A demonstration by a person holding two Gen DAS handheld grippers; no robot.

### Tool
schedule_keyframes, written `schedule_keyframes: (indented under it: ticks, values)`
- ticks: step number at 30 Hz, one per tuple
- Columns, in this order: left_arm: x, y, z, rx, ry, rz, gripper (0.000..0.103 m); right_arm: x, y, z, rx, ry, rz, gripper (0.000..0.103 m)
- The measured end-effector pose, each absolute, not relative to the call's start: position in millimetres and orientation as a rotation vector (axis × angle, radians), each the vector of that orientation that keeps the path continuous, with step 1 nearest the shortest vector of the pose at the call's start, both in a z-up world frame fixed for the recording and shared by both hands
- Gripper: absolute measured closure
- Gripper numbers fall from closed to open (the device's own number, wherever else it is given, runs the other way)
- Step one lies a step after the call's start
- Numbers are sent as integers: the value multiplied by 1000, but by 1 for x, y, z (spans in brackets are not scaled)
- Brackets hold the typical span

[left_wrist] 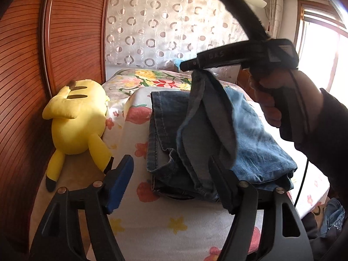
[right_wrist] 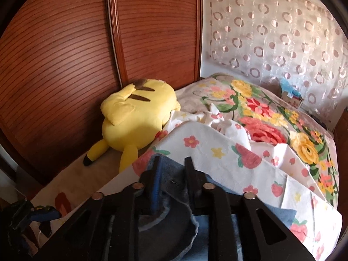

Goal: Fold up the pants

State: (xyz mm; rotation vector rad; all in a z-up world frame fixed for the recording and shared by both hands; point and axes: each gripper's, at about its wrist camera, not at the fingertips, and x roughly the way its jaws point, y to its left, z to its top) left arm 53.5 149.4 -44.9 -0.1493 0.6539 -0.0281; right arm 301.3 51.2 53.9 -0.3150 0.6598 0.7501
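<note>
Left gripper [left_wrist: 171, 182] is held spread wide, nothing between its fingers. Jeans [left_wrist: 256, 143] are laid folded on the floral bed [left_wrist: 152, 221]; one hem is pinched and lifted by the right gripper [left_wrist: 191, 65]. Yellow plush [left_wrist: 78, 117] is seen beyond.

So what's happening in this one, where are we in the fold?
A person is folding blue jeans on a flower-print bed sheet, with a gripper in each hand. The right gripper has pinched a fabric edge and holds it lifted above the mostly folded pile. The left gripper is open, near the pile's front edge, gripping nothing. A yellow plush toy lies beside the wooden wardrobe. The fold isn't finished.
</note>
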Motion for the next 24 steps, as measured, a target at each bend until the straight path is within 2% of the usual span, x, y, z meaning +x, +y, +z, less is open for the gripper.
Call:
schedule_keyframes:
  ticks: [1,7,24]
  values:
    - [54,149,-45,-149,655,-30,31,299,49,56,-312,650,749,66]
    - [58,145,-49,-135,663,-37,31,284,30,55,-313,613,751,61]
    - [71,131,-62,-135,690,-60,31,230,-83,22,-238,613,645,61]
